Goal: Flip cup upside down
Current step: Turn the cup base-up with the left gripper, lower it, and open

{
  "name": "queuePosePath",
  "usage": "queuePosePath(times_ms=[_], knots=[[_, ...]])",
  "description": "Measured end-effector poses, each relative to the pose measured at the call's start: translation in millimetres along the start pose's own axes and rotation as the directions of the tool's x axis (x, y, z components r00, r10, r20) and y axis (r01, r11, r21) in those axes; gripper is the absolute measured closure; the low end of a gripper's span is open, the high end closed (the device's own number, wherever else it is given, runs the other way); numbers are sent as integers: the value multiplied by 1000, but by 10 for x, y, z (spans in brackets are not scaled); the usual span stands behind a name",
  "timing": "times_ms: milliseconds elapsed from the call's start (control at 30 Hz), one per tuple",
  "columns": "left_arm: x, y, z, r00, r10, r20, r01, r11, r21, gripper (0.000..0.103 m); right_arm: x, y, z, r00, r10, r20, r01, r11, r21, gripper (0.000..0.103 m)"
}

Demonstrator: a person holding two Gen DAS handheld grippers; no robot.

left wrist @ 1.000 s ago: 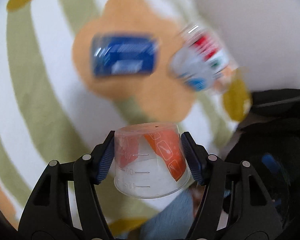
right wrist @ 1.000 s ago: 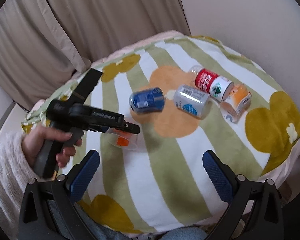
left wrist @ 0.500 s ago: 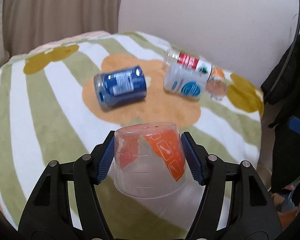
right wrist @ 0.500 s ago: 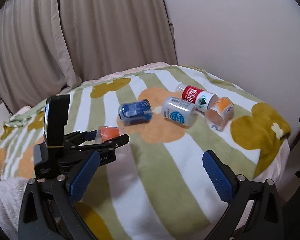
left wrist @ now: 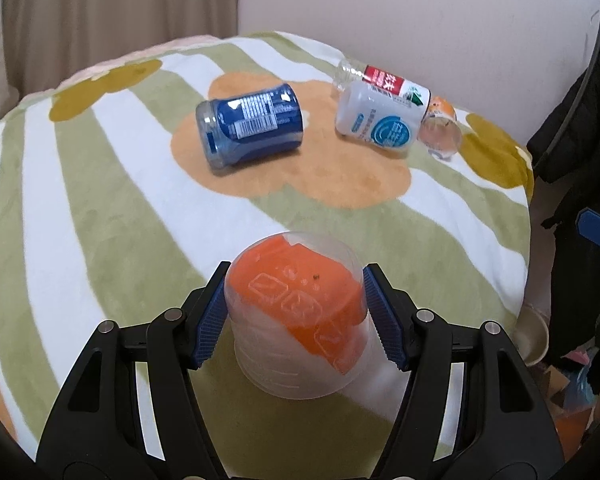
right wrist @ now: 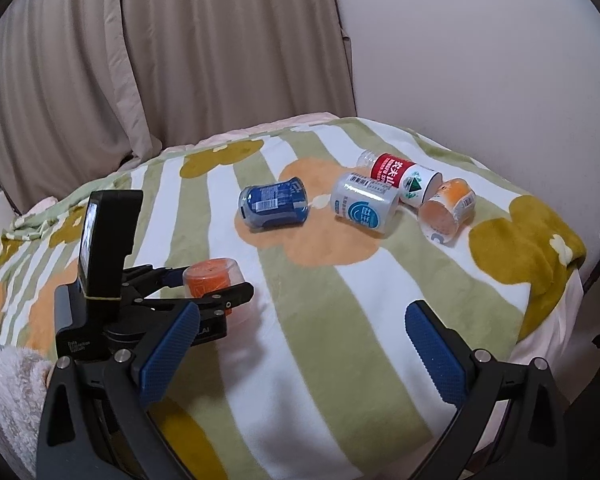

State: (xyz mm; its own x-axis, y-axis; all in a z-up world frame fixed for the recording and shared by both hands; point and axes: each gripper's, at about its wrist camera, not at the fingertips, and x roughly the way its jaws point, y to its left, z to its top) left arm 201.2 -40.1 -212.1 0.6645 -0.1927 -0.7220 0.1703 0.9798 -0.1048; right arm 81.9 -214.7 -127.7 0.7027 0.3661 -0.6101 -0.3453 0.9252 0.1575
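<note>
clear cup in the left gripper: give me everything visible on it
The cup is clear plastic, tapered, with an orange label bearing embossed icons and faint ridge lines near the rim. It stands upside down, closed base up, wide mouth down on or just above the striped blanket. The left gripper clamps its sides with the blue pads.

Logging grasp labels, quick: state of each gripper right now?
Left gripper: shut on the clear cup, which is upside down over the blanket.
Right gripper: open, holding nothing.
</note>
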Motion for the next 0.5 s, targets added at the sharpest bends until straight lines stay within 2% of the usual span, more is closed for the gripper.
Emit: queuePosePath(times_ms=[367, 400, 433, 500], knots=[[22, -84, -35, 999, 39, -32, -38, 999, 35, 39, -17, 21, -43, 1000, 18, -20, -18, 1000, -1, 0], [22, -98, -35, 998, 48, -33, -47, 998, 42, 32, -23, 22, -40, 1000, 18, -18, -18, 1000, -2, 0], [22, -118, -38, 997, 63, -33, -62, 997, 55, 14, -31, 23, -37, 1000, 17, -16, -17, 1000, -2, 0], [10, -132, -45, 998, 61, -27, -59, 996, 64, 0, -40, 24, -31, 1000, 17, -16, -17, 1000, 1, 0]])
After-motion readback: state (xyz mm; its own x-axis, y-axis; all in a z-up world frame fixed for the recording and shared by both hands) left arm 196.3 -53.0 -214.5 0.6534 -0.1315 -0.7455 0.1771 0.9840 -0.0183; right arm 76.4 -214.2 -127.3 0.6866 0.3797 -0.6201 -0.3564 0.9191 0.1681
